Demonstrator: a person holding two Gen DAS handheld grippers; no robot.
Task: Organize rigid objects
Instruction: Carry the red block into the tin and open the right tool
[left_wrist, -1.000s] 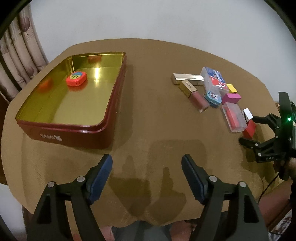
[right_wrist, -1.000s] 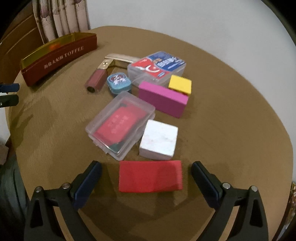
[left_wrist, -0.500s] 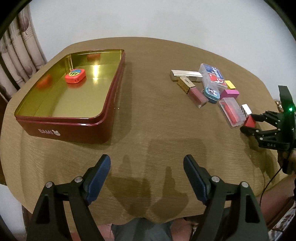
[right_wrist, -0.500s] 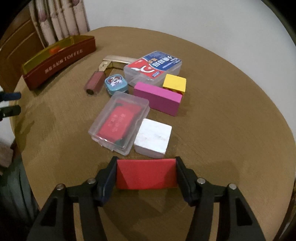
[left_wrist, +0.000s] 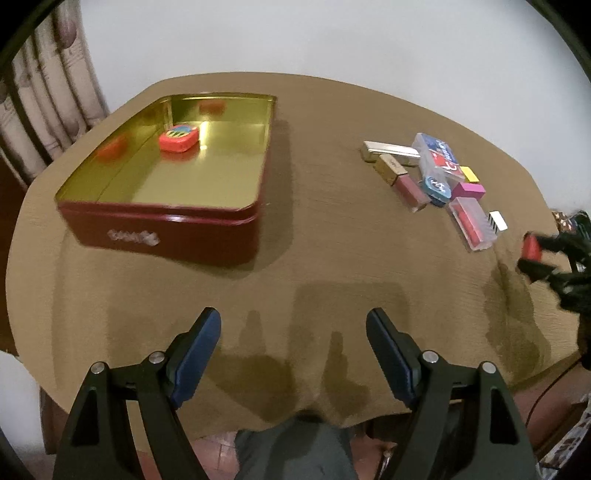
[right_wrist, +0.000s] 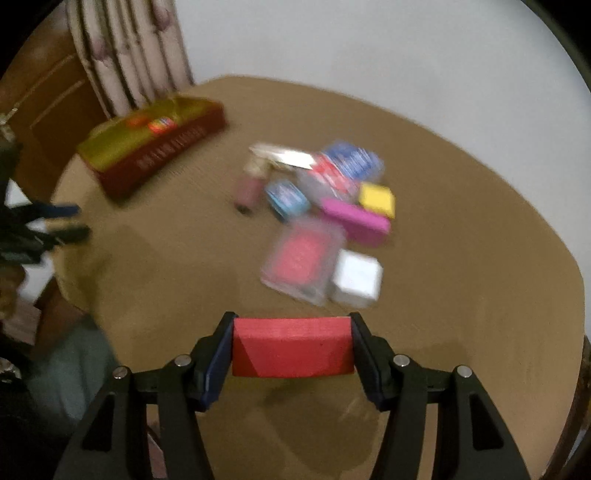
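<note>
Since the earlier frame the right gripper (right_wrist: 291, 347) has closed onto the red block (right_wrist: 291, 352) and lifted it clear of the table (right_wrist: 461, 240); the block lay flat on the cloth between spread jaws a second ago. The jaws have just been closing, and both pads now pinch the block's short ends. The block's long axis runs straight across the jaws, from 9 to 3 o'clock in the right wrist view, with one broad face toward the camera. It sits at 6 o'clock of the remaining pile.

The left gripper (left_wrist: 293, 354) hovers over bare cloth with its jaws spread and nothing between them.

The tin (left_wrist: 166, 229) stands open at 10 o'clock in the left wrist view. It holds one orange case (left_wrist: 178, 137) near its far wall; the orange patches on the walls are reflections.

A clear box (right_wrist: 303, 254) in the pile, at 12 o'clock of the block, holds a red item that is too blurred to identify. A white cube (right_wrist: 356, 277) stands just beside that box.
</note>
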